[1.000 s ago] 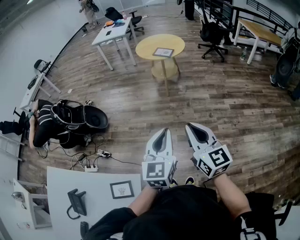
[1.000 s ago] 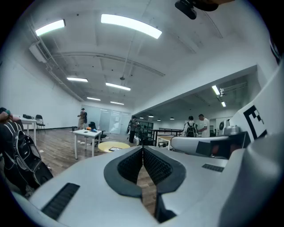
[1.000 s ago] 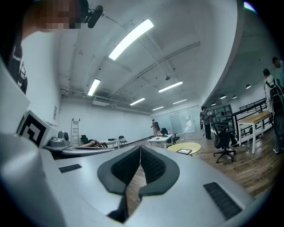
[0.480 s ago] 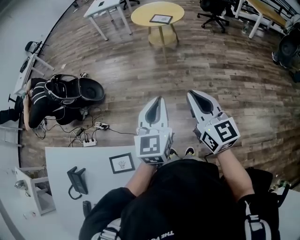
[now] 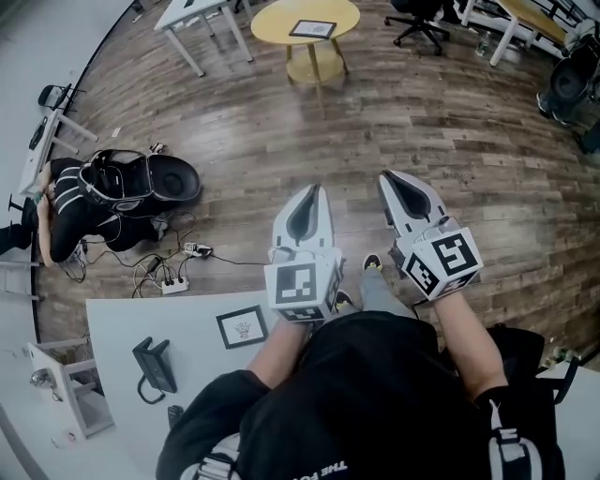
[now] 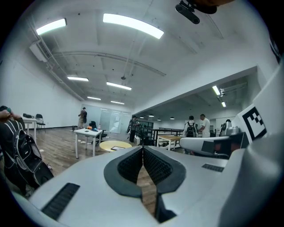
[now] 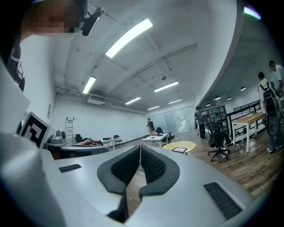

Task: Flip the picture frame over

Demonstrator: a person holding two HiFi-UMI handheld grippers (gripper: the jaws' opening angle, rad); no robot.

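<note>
Picture frame (image 5: 312, 28) is lying flat on the round yellow table (image 5: 267, 21) at the far end of the room, well apart from both claws. Nothing is touching it. A second frame (image 5: 242, 327) is lying on the white table (image 5: 122, 323) just beside my left arm, near a black stand-like object (image 5: 153, 367). I can't tell for certain which frame the task means. Both claws are pointing toward the yellow table, so I'm judging that one is the target.

Left gripper (image 5: 315, 190): jaws are closed pad to pad, nothing between them. Right gripper (image 5: 387, 176): same, pinched shut and empty. I'm holding both out in front, roughly level, side by side and not touching. That fits transit: there's nothing to grip out here, and closed jaws aren't catching on anything.

Room: open office with a wood plank floor (image 5: 469, 141), white walls and strip lights overhead. A black backpack (image 5: 141, 178) is lying on the floor to my left, with a power strip (image 5: 173, 284) and loose cables by it. That's a trip risk on that side. A white desk (image 5: 187, 14) is standing beside the yellow table, with an office chair (image 5: 417, 14) on its other side. People are standing far back in the gripper views.

The frame is sitting flat, so I'm expecting to lift an edge before any flip.
</note>
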